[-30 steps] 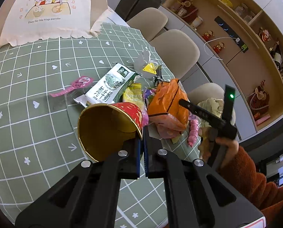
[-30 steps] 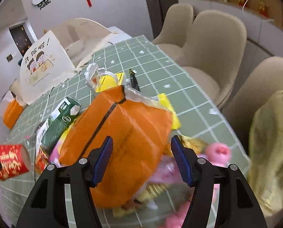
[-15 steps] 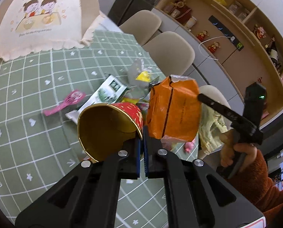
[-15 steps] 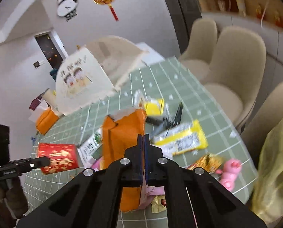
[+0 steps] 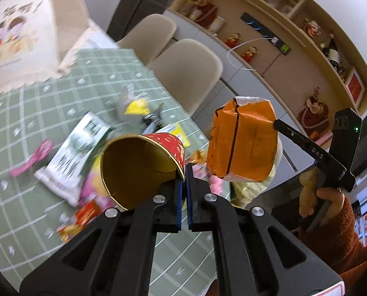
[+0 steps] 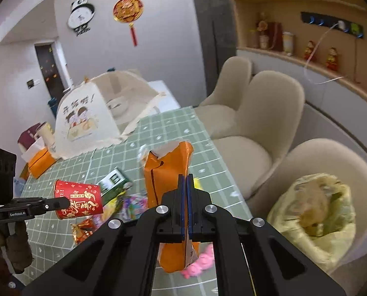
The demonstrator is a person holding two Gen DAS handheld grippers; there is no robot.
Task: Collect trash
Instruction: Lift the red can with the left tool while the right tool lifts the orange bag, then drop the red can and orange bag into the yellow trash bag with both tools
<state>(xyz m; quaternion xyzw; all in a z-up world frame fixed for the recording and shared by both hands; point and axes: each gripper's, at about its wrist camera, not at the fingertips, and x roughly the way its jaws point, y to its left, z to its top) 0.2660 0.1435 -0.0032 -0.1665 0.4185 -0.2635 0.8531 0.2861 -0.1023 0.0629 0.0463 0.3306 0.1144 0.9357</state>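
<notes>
Left gripper [image 5: 185,172] clamped on the rim of a red paper cup [image 5: 144,162], gold inside, tipped on its side, held above the table [image 5: 23,123]. Right gripper [image 6: 186,185] pinched shut on an orange bag [image 6: 167,172], crinkled, torn white top, hanging in the air over the table's right edge. Loose wrappers [image 5: 70,148] lie near that edge. Yellow trash bag [image 6: 314,212] sits on a chair [image 6: 351,162] beside the table.

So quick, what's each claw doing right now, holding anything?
Left gripper: closed on the rim of the red paper cup.
Right gripper: closed on the orange bag, lifted off the table.
</notes>
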